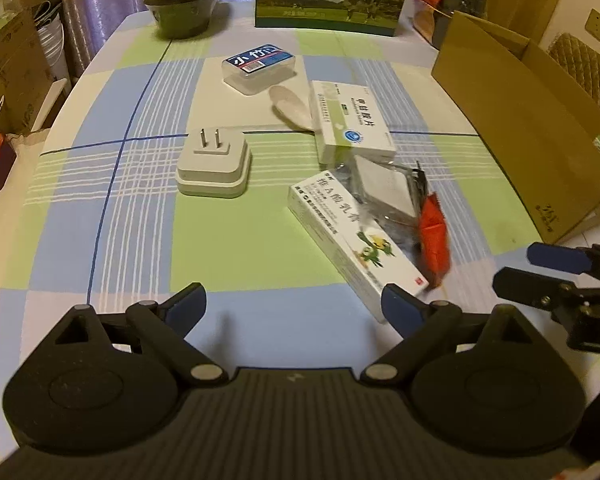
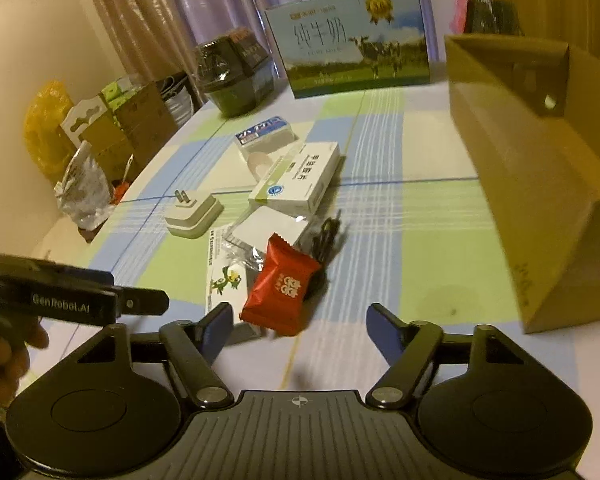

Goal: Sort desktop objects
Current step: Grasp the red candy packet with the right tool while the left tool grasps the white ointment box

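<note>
A loose cluster of small things lies in the middle of the table, on its checked green, blue and white cloth. Nearest the front edge is a red sweet packet, crinkled at its ends and printed with white characters; it leans on a long white carton bearing a green cartoon figure. Just behind these sits a clear bag holding a flat white square, with a black cable beside it. Farther back rests a white and green medicine box, touching a white spoon, and behind that a clear plastic case with a blue label. To the left of the cluster, apart from it, a white plug adapter lies with its two prongs up. An open cardboard box stands along the right edge; a milk carton with a cow picture and a dark wrapped pot stand at the far edge. The left gripper hovers at the front edge, jaws wide apart and empty. The right gripper is likewise spread wide, empty, its gap just short of the sweet.
</note>
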A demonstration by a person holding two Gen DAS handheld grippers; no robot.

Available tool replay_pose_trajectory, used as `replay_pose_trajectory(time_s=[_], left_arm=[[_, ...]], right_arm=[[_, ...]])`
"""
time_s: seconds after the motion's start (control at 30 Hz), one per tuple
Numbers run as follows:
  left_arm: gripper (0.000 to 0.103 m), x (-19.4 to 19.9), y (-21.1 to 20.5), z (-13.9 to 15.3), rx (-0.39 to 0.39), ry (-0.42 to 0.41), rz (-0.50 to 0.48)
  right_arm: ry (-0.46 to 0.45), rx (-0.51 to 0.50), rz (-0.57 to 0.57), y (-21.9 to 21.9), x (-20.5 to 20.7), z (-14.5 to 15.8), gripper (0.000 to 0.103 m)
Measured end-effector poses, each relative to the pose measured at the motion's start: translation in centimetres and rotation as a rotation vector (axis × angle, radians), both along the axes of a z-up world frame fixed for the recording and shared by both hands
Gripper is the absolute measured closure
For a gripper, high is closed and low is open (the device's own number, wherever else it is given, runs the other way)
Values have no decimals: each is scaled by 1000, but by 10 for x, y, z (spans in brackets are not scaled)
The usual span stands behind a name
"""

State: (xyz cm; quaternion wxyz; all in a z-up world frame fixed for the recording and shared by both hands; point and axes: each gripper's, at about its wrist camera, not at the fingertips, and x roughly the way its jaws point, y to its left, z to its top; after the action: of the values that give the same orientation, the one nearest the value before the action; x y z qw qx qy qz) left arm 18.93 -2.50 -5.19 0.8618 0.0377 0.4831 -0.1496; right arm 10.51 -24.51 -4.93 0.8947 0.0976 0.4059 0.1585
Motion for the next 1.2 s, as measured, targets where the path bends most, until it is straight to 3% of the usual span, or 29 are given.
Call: replay_pose_trajectory(time_s=[0.5,0.63,0.77,0.93,1.07,1.13,1.2], left_arm=[[12,13,7,-14,-56,-24,-5],[12,14,4,-18,-87,-12,-17],[12,12,-8,-20,-91,-13,-57],[13,15,-26,-25,-98,0,-79],[14,20,-44,-31,-112,8,-83],[19,22,-54,-34,-107,14,-80],[33,25,-62,-39,-76,23,-78]], right_arm=[[67,94,-7,15,43,-32,57],[79,96,-3,17,46,-34,68],[69,23,14,14,43,-29,80],[36,-111,20,0,31,-25,81],[32,-140,16,-14,23,-28,81],[25,-155,22,-16,19,-28,80],[12,-167,36,-16,15,-27,80]])
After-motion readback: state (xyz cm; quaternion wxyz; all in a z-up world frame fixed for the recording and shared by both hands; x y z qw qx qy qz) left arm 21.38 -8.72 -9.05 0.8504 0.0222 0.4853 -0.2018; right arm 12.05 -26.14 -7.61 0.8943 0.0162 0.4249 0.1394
